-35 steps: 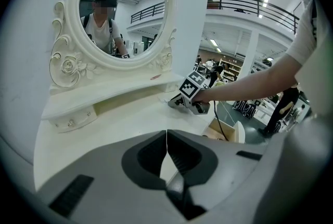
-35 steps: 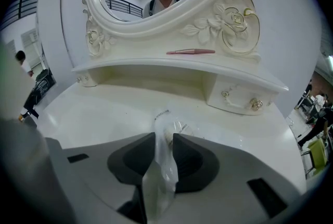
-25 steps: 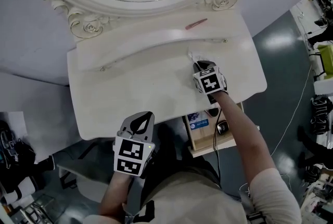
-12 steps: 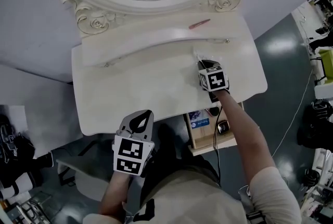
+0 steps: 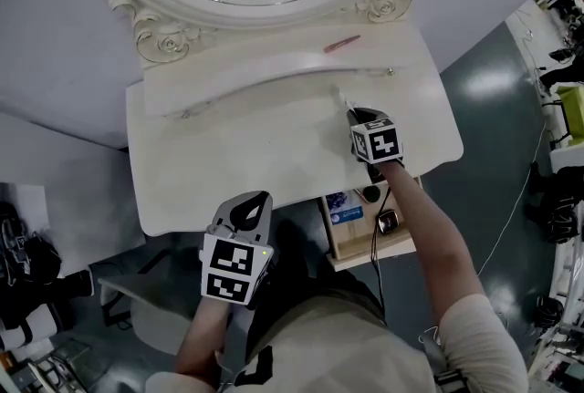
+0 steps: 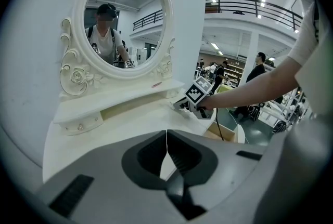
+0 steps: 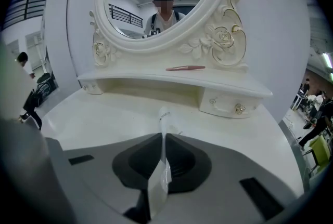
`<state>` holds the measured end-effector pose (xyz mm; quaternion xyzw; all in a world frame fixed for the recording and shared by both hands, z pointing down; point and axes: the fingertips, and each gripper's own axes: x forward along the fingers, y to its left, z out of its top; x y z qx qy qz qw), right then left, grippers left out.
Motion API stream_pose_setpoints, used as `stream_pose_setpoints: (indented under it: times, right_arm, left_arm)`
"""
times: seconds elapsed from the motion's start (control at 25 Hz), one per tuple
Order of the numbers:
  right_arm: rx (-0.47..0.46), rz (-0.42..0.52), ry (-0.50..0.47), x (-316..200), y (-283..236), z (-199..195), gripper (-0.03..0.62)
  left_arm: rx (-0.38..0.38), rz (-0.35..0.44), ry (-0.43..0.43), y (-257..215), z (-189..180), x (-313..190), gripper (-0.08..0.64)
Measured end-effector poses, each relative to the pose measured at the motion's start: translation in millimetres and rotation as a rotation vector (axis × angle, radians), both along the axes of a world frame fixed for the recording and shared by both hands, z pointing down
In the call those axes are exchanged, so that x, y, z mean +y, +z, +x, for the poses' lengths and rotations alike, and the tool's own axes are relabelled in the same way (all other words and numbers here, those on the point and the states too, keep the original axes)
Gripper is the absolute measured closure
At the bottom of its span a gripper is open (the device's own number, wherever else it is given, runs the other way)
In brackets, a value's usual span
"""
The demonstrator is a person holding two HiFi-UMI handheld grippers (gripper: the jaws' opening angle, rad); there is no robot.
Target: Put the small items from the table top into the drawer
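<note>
Small items I can see: two, a clear packet point(image 7: 159, 184) and a pink stick point(image 5: 342, 43). Largest first.

- White vanity worktop point(image 5: 228, 154), mostly bare.
- Oval mirror point(image 5: 164, 4) in a carved frame stands at the back of it.
- Raised shelf point(image 5: 274, 67) runs under the mirror. It has a small knobbed drawer point(image 7: 226, 105) at its right end, closed.
- Pale wooden box point(image 5: 365, 247) sticks out below the worktop's front right edge, with things already in it. Likely the open drawer the task means.
- Left tongs point(image 6: 166, 137) are pressed together with nothing between them, held off the worktop's front edge.
- Right tongs point(image 7: 164, 137) are over the right half of the worktop. They have just been closing and now pinch the packet flat between the pads. One end of the packet pokes out past the tips and the other hangs back behind them. Can't tell if it's clear of the surface.
- Pink stick lies flat on the shelf, right of centre, well apart from both tongs and untouched.

Handling, my read:
- **Packet:** thin film, near weightless, floppy and slick, so it could slide out or fold. The grip is on the flat faces at about mid-length, which looks right.
- **Pink stick:** looks stiff, light and slim. Take it across the middle with the tips straddling its narrow width, since it lies low on the shelf and could skid or roll.
</note>
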<state>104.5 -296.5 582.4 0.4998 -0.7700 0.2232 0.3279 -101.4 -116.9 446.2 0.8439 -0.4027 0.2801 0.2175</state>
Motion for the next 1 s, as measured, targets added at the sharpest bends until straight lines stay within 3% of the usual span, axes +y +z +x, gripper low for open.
stream_pose_setpoints:
  times: [0.84,1.0]
  right_arm:
    - [-0.025,0.013,-0.158,39,-50,-18,0.551]
    - [0.042,0.044,-0.236,50,-59,-21,0.551]
  left_arm:
    - [-0.003,0.044,-0.024,-25,14,26,0.503]
    - [-0.005,0.057,-0.023,-29,16,32,0.503]
